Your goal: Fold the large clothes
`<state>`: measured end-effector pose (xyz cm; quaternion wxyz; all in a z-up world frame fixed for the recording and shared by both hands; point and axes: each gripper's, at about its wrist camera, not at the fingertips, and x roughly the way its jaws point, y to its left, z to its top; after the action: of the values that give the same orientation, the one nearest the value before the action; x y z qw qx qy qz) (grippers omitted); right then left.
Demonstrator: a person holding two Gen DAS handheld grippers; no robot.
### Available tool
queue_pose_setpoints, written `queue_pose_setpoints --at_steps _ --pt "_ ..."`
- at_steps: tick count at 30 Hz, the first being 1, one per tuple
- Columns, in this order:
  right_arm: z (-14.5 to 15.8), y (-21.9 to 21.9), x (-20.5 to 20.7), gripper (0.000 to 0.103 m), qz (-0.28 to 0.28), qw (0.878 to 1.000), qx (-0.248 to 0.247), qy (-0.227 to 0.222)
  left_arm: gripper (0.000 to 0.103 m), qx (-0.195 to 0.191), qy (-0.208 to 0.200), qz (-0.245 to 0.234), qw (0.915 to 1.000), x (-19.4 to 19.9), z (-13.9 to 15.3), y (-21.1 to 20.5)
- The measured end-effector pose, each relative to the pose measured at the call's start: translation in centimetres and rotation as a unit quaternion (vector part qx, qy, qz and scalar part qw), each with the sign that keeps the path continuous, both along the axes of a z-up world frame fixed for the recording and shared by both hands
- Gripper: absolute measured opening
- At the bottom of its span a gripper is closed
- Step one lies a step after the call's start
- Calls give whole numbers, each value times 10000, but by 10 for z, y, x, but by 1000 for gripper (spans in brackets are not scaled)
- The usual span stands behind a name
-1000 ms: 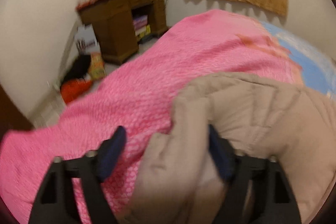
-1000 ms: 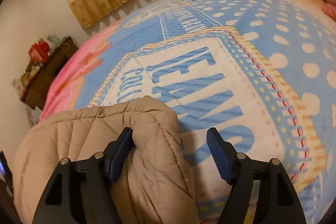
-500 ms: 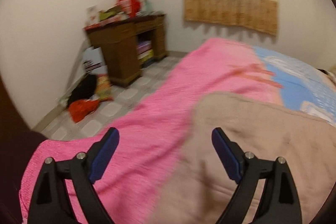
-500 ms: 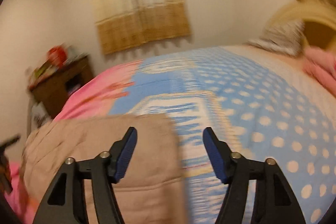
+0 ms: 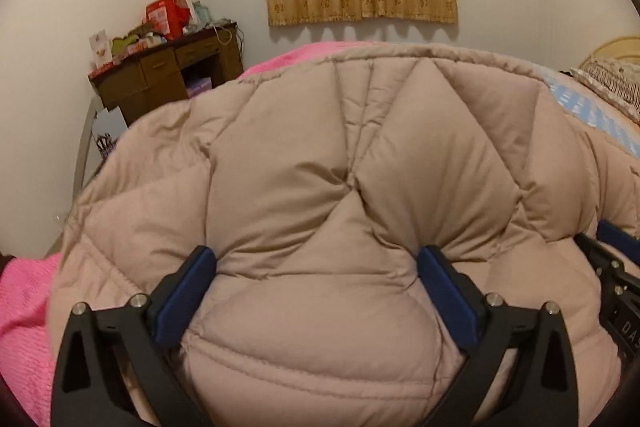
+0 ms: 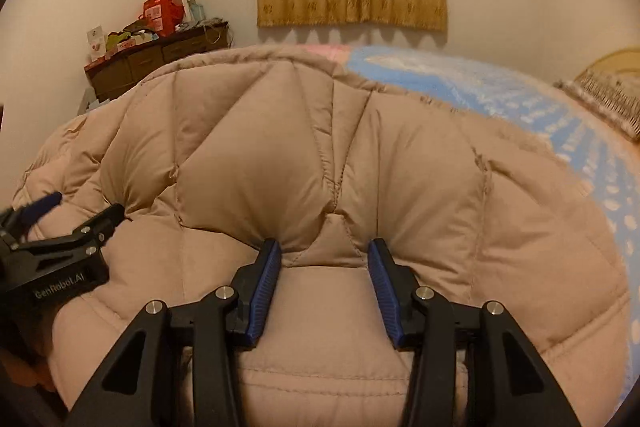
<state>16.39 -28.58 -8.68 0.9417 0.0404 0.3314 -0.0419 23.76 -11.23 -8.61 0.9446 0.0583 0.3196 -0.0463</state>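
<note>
Over by the left wall a wooden desk (image 5: 168, 75) stands piled with clutter. The bed (image 6: 540, 115) fills the rest of the room, a pink blanket (image 5: 24, 307) on its left side and a blue dotted sheet on the right, up to the pillow (image 6: 604, 95) at the head.

The puffy beige jacket (image 5: 340, 167) lies bunched along the near edge of the bed, straddling both covers. The left gripper (image 5: 316, 291) has just been opening and stands as wide as it goes, with a fat quilted fold of the jacket's near edge bulging between its jaws; the pads touch the padding at either side, but I'd call that loose contact, not a hold. The right gripper (image 6: 324, 275), just beside it toward the blue side, has just been closing and sits at about half width, its pads pressing a narrower quilted ridge.

To do this grab well, I'd say both hands should bite the hem seam itself, not only the loft, and clamp evenly before any lift, or the slippery padding may squirm out.
</note>
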Motion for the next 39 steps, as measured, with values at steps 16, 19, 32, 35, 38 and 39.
queue_pose_setpoints --at_steps 16,19,32,35,38,39 --pt "27 23 -32 48 -54 9996 210 -181 103 223 258 148 9993 9 -6 -15" --pt "-1 30 -24 48 -12 10000 2 -27 103 228 202 149 9994 6 -5 -17" --pt "-4 17 -19 49 -4 9996 271 -17 103 -625 -31 -43 9980 -93 33 64" --pt "-4 15 -20 49 2 9996 273 -45 103 -907 106 520 9945 -106 24 103" --pt "-4 15 -22 49 -11 9997 245 -55 103 -1374 368 1006 9847 -110 7 131" --pt "-3 16 -22 49 -31 9998 213 -35 103 -1505 457 1067 9818 -109 2 134"
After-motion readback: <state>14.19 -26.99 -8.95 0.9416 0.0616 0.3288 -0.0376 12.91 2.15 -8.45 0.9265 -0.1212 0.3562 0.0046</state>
